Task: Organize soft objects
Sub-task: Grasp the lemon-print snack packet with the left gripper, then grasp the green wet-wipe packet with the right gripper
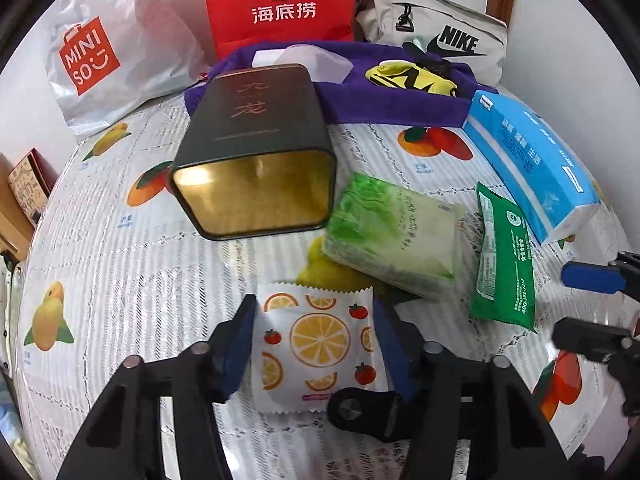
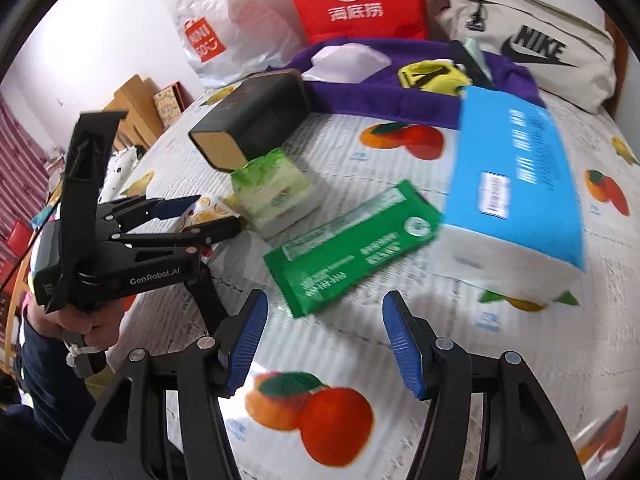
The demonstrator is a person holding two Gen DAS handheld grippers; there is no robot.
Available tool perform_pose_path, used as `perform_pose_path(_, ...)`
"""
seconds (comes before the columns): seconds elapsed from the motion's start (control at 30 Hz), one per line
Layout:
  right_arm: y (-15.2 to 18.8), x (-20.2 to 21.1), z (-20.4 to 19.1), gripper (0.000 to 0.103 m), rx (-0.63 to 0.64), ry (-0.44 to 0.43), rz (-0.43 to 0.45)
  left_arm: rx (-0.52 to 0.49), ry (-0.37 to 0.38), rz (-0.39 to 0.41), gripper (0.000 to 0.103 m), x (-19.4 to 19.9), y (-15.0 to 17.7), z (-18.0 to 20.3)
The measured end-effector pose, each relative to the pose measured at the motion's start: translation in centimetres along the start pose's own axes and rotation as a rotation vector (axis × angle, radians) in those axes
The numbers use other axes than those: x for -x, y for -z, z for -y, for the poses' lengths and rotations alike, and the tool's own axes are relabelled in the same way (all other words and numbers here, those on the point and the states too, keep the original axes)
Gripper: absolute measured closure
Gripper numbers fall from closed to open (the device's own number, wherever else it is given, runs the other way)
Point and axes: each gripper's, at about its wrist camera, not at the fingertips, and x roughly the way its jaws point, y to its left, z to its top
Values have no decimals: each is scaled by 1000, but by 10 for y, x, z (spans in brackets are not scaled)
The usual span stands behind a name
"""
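Orange-slice-printed white sachet (image 1: pixel 316 344) is bracketed by the left claw (image 1: pixel 314 344), whose pads flank its edges without visibly pressing; whether it is gripped cannot be told. It lies flat on the fruit-patterned worktop (image 1: pixel 132 272), near the dark open tin (image 1: pixel 256 152). The right claw (image 2: pixel 324 344) is held open, empty, short of the green foil packet (image 2: pixel 352 248).

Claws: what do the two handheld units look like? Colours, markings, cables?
Both claws are matte black linkages with silver pivot pins and ribbed blue finger pads. The left claw has white "GenRobot.AI" lettering on its body, a tall black upright, and a dark cable trailing off. The bare hand shows no sleeve.
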Motion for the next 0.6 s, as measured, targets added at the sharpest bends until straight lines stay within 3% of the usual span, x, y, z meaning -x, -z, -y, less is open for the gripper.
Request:
perform_pose_path(0.13, -3, -12, -4, 44, -16, -5, -14, 19, 14, 14, 59, -1, -1, -7)
perform_pose_path(0.33, -2, -24, -20, 45, 79, 102, 8, 48, 21, 20, 68, -1, -2, -14)
perform_pose_path(0.43, 0, -27, -27, 61, 156, 167, 18, 50, 25, 22, 68, -1, -1, -15)
perform_pose_path(0.5, 1, -24, -28, 86, 189, 152, 3, 61, 33, 22, 68, -1, -2, -16)
perform_pose_path(0.6, 4, -17, -20, 94, 187, 144, -12, 70, 43, 24, 68, -1, -2, -18)
